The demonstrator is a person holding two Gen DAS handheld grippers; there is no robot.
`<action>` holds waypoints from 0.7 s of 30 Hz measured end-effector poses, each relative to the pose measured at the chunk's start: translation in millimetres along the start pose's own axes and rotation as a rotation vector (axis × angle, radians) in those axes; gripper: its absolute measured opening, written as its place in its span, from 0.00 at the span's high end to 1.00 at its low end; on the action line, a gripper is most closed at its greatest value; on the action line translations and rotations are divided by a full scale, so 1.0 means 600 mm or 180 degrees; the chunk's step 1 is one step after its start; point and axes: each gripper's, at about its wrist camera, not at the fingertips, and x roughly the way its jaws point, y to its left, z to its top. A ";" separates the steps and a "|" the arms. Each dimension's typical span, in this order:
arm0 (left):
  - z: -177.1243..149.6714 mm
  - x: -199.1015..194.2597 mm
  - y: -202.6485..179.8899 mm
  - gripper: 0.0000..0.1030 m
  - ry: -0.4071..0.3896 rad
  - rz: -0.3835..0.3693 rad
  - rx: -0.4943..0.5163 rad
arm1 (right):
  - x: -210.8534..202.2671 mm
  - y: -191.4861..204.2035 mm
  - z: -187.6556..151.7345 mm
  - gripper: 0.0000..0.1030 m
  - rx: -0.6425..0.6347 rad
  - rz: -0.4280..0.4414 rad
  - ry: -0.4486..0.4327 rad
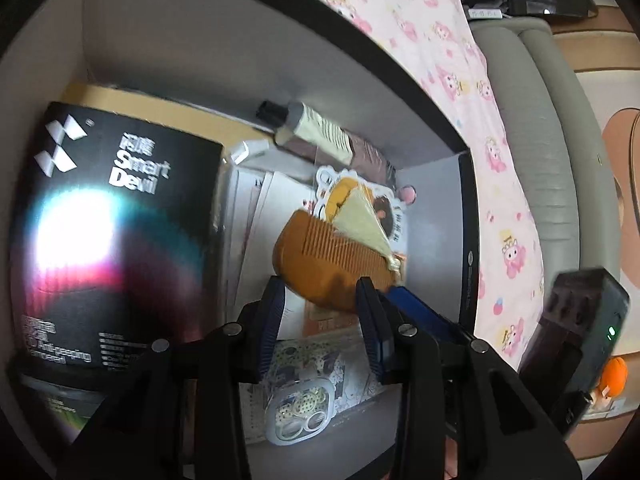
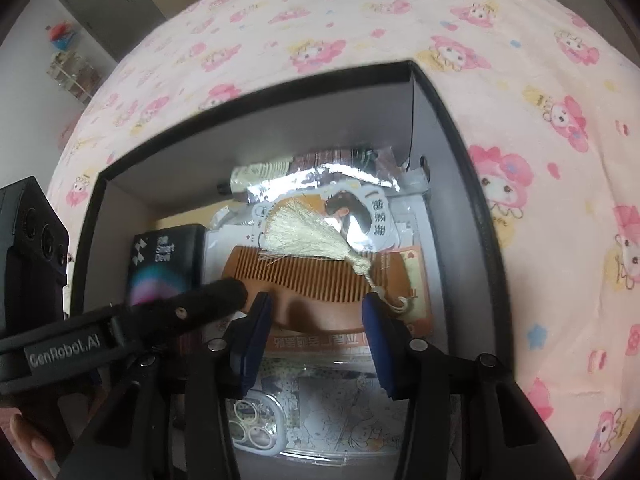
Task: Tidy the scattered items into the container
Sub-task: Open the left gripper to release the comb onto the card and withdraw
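A wooden comb point(image 1: 320, 268) point(image 2: 312, 284) with a cream tassel point(image 2: 304, 236) lies flat on the pile inside the black box with grey walls point(image 2: 256, 88) point(image 1: 200, 60). My right gripper point(image 2: 316, 312) hangs just above the comb's spine. Its blue pads stand apart and the comb runs past both of them underneath. My left gripper point(image 1: 320, 304) hovers over the same comb, also open. One of its black fingers point(image 2: 224, 292) reaches the comb's left end; whether it touches I cannot tell. A blue finger of the right gripper point(image 1: 416, 312) shows beside the comb's right end.
In the box lie a black "Smart Devil" package point(image 1: 120, 220), a tube with a black cap point(image 1: 312, 132), a cartoon sticker card point(image 2: 360, 208) and a clear case of rings point(image 2: 256, 424). The box sits on a pink patterned bedsheet point(image 2: 400, 20). A hand point(image 2: 24, 436) is at lower left.
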 end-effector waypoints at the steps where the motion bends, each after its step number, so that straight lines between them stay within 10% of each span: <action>1: 0.000 0.000 0.000 0.64 -0.0008 0.0007 -0.0021 | 0.006 -0.001 0.001 0.58 0.0013 0.0013 0.0028; 21: -0.163 -0.187 -0.081 0.51 -0.0934 0.0534 0.1159 | -0.171 0.050 -0.132 0.49 -0.0057 -0.0181 -0.0977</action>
